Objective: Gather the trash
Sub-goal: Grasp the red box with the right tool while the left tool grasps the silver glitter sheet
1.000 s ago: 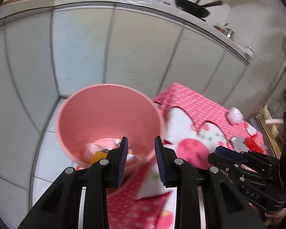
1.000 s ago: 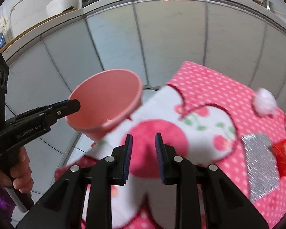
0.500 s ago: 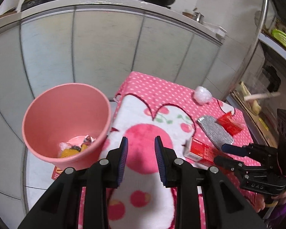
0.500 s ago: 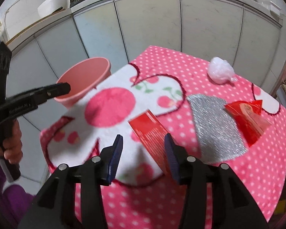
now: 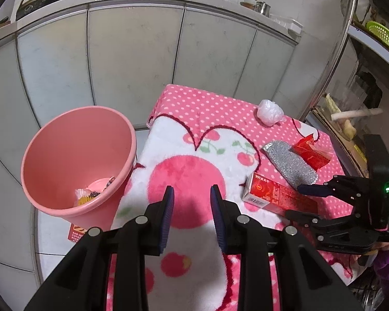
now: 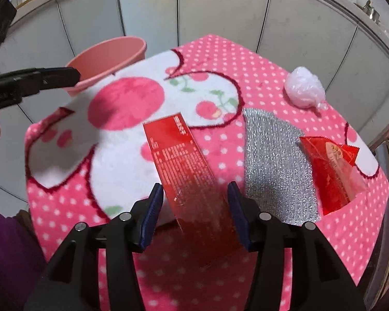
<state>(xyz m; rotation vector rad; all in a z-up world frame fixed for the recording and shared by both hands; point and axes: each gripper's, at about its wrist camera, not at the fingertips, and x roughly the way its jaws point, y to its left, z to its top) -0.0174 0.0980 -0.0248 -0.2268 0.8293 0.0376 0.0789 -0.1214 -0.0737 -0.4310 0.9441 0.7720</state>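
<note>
Swung from bin (image 5: 77, 160) to table, both grippers' fingers spread, right (image 6: 194, 217) newly widened astride red box (image 6: 184, 160).

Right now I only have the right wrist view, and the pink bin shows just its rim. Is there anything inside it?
Observer: Yes. The left wrist view looks down into the pink bin; a few wrappers lie at its bottom.
Operator: Is the left gripper carrying anything? I see only its tip.
Observer: No. The left gripper is open and empty above the blanket.
Operator: And the far end of the red box?
Observer: The red box has a white end face with a barcode there.
</note>
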